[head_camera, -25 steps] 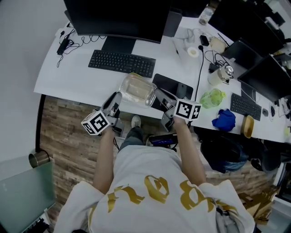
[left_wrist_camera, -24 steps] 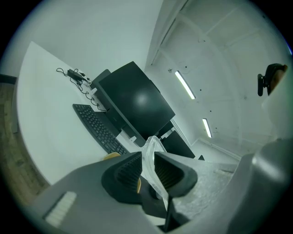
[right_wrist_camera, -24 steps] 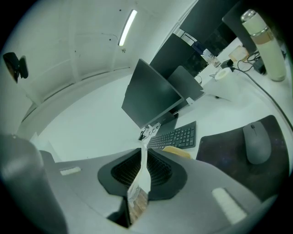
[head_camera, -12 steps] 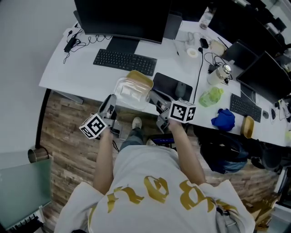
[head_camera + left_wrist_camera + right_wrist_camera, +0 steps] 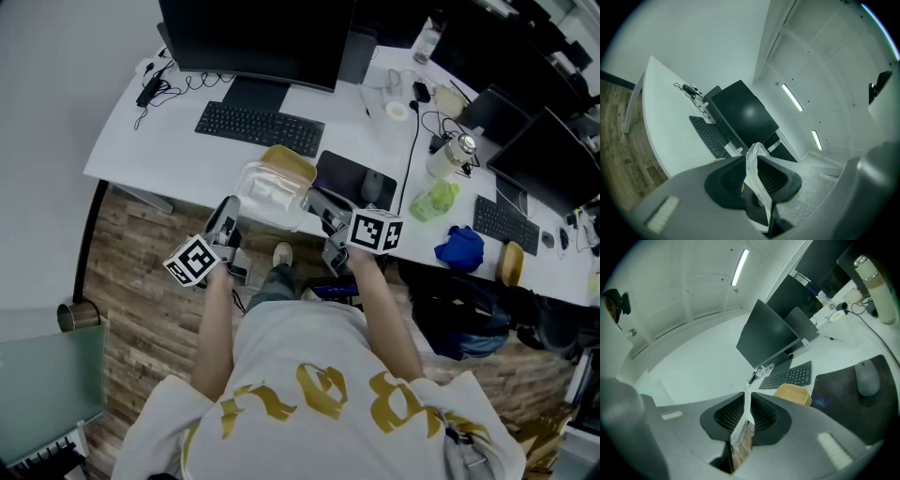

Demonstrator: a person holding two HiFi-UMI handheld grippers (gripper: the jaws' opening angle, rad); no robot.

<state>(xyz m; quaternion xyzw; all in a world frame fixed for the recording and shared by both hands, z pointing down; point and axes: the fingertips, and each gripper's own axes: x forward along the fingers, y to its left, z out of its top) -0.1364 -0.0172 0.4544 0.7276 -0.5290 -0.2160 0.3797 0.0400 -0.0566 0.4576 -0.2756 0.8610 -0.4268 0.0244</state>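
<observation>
Bag: a clear, crinkled plastic bag is held up between the two grippers, just ahead of both pairs of jaws, over the near edge of the desk. It is see-through with a whitish sheen and wrinkled all over, and its two opposite edges are drawn apart.
Left gripper: the left gripper has its jaws closed on the bag's left edge. In the left gripper view a thin fold of film stands pinched between the ribbed black pads, looping up above them.
Right gripper: the right gripper is clamped on the opposite edge. In the right gripper view the film runs as a flat white strip between the pads.
Tray: a shallow tan plastic tray lies on the desk just beyond the bag, ahead of the right gripper. The bag covers its near end in the head view. Whether that end is inside the bag cannot be told.
Mouse pad: a black rectangular mouse pad lies beside the right gripper's jaws, on their right, with a grey mouse on it.
Keyboard: a black keyboard sits beyond the tray, well ahead of both grippers.
Monitor: a large black monitor stands behind the keyboard.
Desk: a white desk carries all of this.
Floor: brown wooden planks show below the left gripper.
</observation>
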